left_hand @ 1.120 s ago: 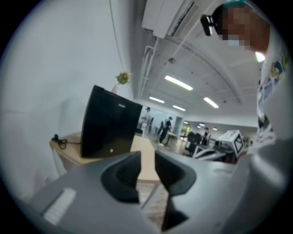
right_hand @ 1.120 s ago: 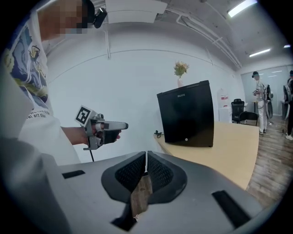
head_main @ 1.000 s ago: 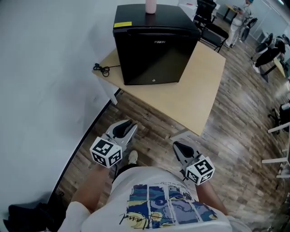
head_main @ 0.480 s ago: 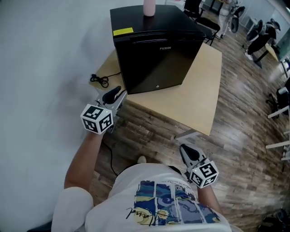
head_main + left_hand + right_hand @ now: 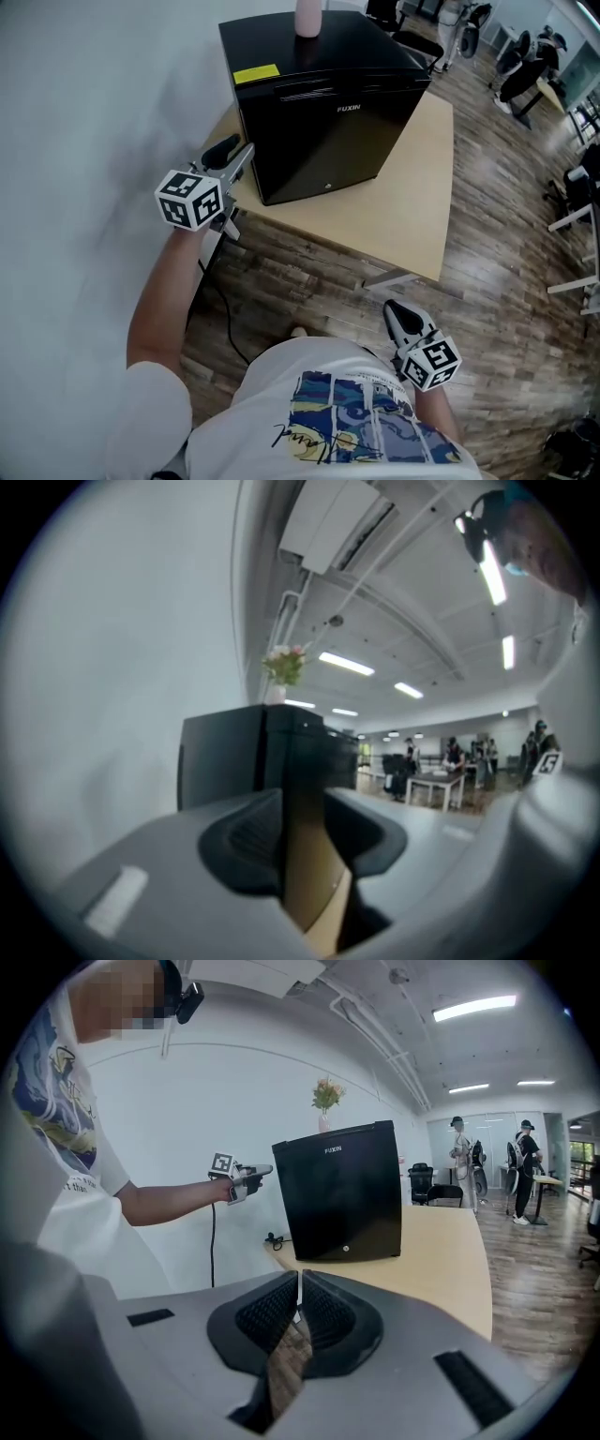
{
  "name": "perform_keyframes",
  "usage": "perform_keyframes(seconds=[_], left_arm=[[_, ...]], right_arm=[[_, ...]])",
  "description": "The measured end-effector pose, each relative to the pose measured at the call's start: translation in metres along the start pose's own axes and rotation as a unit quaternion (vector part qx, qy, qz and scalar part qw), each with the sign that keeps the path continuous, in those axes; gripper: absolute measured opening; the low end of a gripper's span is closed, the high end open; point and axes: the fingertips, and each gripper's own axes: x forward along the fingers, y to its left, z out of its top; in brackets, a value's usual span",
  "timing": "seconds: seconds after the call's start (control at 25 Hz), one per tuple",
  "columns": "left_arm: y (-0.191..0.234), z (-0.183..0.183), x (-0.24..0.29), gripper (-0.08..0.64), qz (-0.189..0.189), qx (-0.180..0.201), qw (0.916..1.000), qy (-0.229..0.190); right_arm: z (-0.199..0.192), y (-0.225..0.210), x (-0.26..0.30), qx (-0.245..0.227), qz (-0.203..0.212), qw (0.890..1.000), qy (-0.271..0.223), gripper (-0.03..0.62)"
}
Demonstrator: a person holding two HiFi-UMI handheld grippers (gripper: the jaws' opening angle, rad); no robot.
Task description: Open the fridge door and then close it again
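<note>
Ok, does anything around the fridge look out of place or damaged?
Nothing stands out. The mini fridge stands upright on the table with its door shut, and the vase on top is upright.

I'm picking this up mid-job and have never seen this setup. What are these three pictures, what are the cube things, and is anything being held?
There is no robot here. A person holds a two-jaw gripper in each hand, and the marker cubes are part of the grippers. The head view looks down from the person's head. The other two views ride on the grippers and look along their jaws. A black fridge, door closed, stands on a wooden table with a vase of flowers on top. The left gripper is raised near the fridge's left side without touching it. Its jaws have just been opening and have nothing between them. The right gripper hangs low by the waist, jaws shut, empty.
</note>
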Motion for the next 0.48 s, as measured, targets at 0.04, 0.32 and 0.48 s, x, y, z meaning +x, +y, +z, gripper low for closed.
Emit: perform_keyframes(seconds=[0.04,0.32,0.48], left_arm=[[0.005,0.003,0.004,0.146,-0.001,0.002,1.0,-0.002],[0.023,0.019,0.018,0.161,-0.021,0.002,0.9996,-0.018],[0.021,0.023,0.025,0.164,-0.047,0.009,0.9986,-0.02]], right_arm=[[0.001,0.001,0.002,0.0,-0.002,1.0,0.002,0.017],[0.003,-0.001,0.01,0.002,-0.002,1.0,0.01,0.017],[0.006,-0.004,0.02,-0.002,0.0,1.0,0.012,0.017]])
